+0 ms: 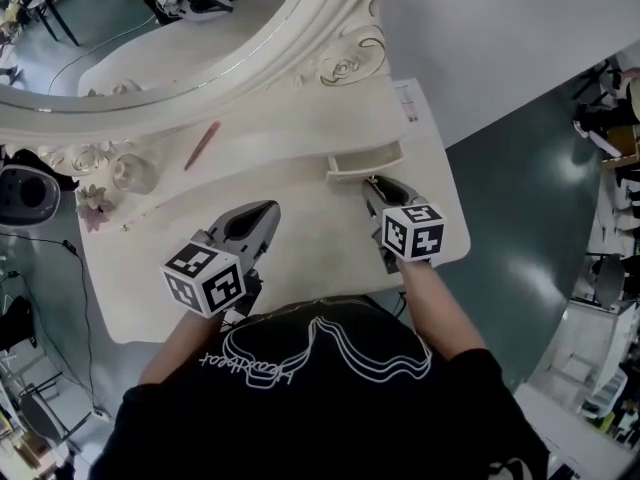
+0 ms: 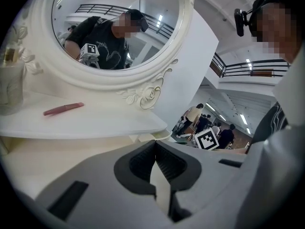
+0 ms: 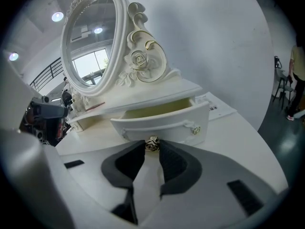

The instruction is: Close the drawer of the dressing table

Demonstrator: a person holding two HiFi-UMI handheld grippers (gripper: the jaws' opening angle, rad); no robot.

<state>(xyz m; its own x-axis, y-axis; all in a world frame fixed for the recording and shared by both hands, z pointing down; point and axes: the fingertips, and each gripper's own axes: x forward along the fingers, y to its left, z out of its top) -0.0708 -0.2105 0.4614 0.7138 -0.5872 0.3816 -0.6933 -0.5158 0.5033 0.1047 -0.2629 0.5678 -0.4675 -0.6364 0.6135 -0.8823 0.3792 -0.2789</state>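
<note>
The white dressing table (image 1: pixel 300 238) has a small drawer (image 1: pixel 365 160) standing pulled out under its raised shelf. In the right gripper view the drawer front (image 3: pixel 162 125) faces me, its inside showing from above. A small metal knob (image 3: pixel 152 143) in the middle of that front sits between the tips of my right gripper (image 3: pixel 152 147), which is shut on it. From the head view the right gripper (image 1: pixel 374 182) reaches the drawer front. My left gripper (image 1: pixel 266 210) hovers over the tabletop left of the drawer, shut and holding nothing (image 2: pixel 155 144).
An oval mirror (image 1: pixel 150 28) in an ornate frame rises behind the shelf. A pink stick (image 1: pixel 201 145) lies on the shelf, with a glass jar (image 1: pixel 133 173) and a flower (image 1: pixel 93 208) at its left end. A paper sheet (image 1: pixel 407 100) lies behind the drawer.
</note>
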